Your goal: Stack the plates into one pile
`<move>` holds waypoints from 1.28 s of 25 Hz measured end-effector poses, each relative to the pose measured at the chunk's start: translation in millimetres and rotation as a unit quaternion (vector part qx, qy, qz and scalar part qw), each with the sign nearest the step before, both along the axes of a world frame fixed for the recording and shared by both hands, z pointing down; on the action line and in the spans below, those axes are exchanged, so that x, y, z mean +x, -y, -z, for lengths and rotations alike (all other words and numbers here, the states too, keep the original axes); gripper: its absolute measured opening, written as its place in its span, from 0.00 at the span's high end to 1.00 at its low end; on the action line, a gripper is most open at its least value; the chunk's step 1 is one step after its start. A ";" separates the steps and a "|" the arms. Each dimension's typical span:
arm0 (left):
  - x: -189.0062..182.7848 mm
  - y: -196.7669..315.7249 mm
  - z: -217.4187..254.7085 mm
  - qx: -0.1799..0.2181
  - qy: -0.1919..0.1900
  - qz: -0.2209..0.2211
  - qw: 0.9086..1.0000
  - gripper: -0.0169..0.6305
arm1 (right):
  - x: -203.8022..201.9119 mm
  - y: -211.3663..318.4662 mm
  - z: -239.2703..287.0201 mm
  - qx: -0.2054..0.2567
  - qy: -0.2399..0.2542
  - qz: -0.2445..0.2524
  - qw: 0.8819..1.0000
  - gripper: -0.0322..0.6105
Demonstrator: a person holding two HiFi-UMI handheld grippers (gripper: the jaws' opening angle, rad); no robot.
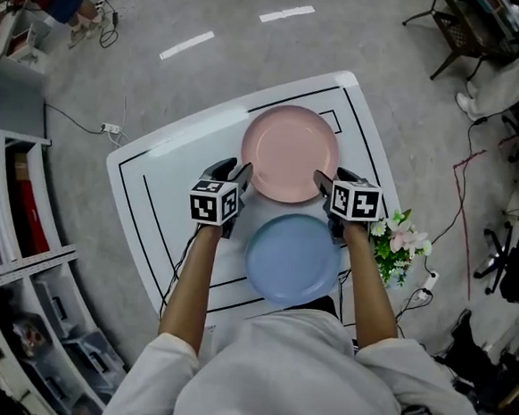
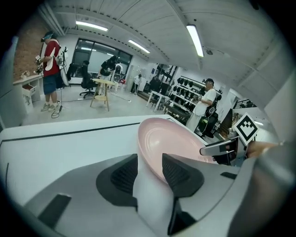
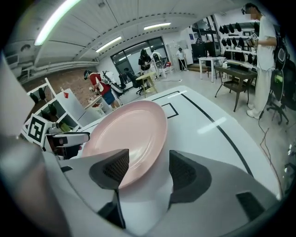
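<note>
So, from the head view, the pink plate (image 1: 290,153) sits flat on the white table (image 1: 155,171) at 12 o'clock from the blue plate (image 1: 293,258), the two just beside each other and not stacked yet. The left gripper (image 1: 235,175) is at the pink plate's 8 o'clock edge and the right gripper (image 1: 325,188) at its 4 o'clock edge. My guess is that taking it from both sides keeps a wide, shallow plate level for a lift. There's a little bunch of flowers (image 1: 400,240) off at 3 o'clock, out of the way. In the left gripper view the jaws stand wide apart with the pink rim (image 2: 152,139) running down between them. They straddle it and don't look to be pinching. You can see the other gripper across the plate at about 3 o'clock. The right gripper view shows the same thing: jaws spread wide, the rim (image 3: 159,134) between the pads, and the outer pad (image 3: 185,173) clearly off it. So neither one has real hold of the plate right now.
</note>
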State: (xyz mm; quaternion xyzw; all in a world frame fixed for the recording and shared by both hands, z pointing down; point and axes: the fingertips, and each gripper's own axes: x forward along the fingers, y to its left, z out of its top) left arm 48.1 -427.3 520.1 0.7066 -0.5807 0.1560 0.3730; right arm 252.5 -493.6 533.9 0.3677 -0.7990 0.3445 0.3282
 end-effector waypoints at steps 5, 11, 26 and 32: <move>5.5 1.6 -11.5 -0.011 -0.009 0.015 1.000 0.72 | 0.3 -2.2 -7.3 -0.006 0.018 -0.005 1.000 0.67; 5.7 2.6 -12.7 -0.014 -0.023 0.026 0.999 0.80 | 0.8 -10.5 -7.5 -0.006 0.025 -0.011 1.000 0.73; 3.6 -70.6 111.6 0.111 -0.024 -0.017 0.993 0.82 | 4.5 -114.0 119.6 0.115 0.035 -0.051 0.991 0.71; 33.5 -121.4 143.6 0.136 -0.028 -0.072 0.988 0.82 | 34.7 -183.2 149.1 0.141 0.033 -0.083 0.986 0.70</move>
